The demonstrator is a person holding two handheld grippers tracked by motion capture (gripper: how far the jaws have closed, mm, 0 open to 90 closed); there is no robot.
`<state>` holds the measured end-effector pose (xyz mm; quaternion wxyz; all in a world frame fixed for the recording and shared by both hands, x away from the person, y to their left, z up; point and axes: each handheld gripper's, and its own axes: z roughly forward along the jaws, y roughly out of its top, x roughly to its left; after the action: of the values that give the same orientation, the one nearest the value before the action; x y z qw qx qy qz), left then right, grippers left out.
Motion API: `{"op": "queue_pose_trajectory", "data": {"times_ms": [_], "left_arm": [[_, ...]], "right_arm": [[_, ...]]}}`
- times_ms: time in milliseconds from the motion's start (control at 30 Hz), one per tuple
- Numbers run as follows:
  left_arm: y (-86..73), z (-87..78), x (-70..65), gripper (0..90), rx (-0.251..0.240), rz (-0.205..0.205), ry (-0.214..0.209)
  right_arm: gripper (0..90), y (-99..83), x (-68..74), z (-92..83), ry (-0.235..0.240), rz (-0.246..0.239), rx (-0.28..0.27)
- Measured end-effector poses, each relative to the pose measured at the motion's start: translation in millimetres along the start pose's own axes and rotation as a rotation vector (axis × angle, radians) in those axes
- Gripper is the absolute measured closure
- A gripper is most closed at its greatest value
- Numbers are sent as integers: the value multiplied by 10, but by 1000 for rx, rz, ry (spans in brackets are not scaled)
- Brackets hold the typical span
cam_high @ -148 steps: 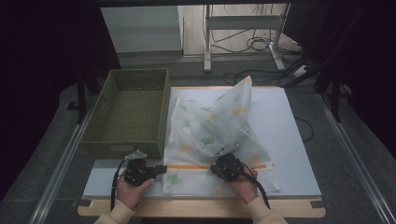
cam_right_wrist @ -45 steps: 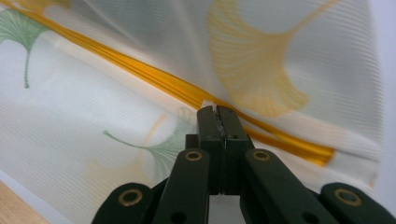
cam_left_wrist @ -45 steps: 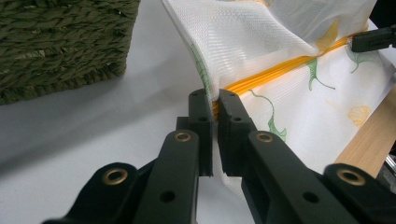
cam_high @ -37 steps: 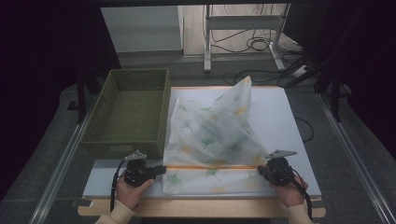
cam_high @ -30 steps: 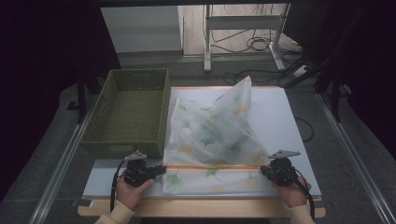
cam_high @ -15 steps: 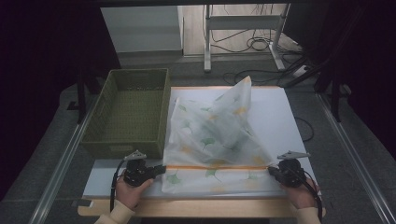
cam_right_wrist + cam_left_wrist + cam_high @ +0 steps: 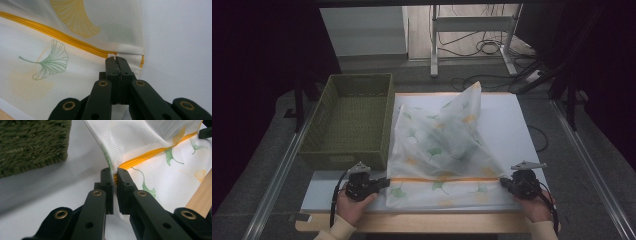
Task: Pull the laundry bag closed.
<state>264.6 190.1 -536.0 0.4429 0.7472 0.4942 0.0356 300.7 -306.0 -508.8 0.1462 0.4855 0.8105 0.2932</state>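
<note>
A white mesh bag printed with green and yellow leaves lies on the white table top, its far part bunched up into a peak. An orange zipper runs across its near edge. My left gripper is shut on the zipper's left end, pinching the orange tape and fabric. At the bag's right corner, my right gripper is shut on the zipper pull at the end of the orange zipper; its jaws meet with a sliver of the pull between them.
A green woven basket stands left of the bag, its near corner close to my left gripper. A wooden strip edges the table's front. Cables and a metal stand lie on the floor beyond the table.
My right gripper has slid rightward along the zipper, from mid-bag in the earliest frame to the bag's right corner. The left gripper has stayed in place.
</note>
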Motion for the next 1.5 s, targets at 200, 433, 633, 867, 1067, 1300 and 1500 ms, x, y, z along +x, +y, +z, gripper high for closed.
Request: {"op": "queue_pose_trajectory", "data": {"times_ms": [200,433,633,867,1067,1300,1500], "left_arm": [[-9,-35,-36,723,-19,49,19],[-40,-104,-38,511,-27,76,57],[-77,-253,56,425,-57,71,106],[-99,-391,217,402,-62,78,154],[-124,-424,324,382,-39,79,193],[-131,-458,381,369,-46,62,220],[-110,-413,357,364,-38,74,217]], "right_arm": [[711,27,0,-85,18,-6,-21],[521,46,-51,-177,15,21,-107],[451,77,-101,-178,23,9,-143],[418,5,-293,-246,14,1,-183],[400,-131,-578,-335,-19,58,-216],[389,-168,-639,-314,-6,73,-215],[380,-156,-583,-311,2,52,-216]]}}
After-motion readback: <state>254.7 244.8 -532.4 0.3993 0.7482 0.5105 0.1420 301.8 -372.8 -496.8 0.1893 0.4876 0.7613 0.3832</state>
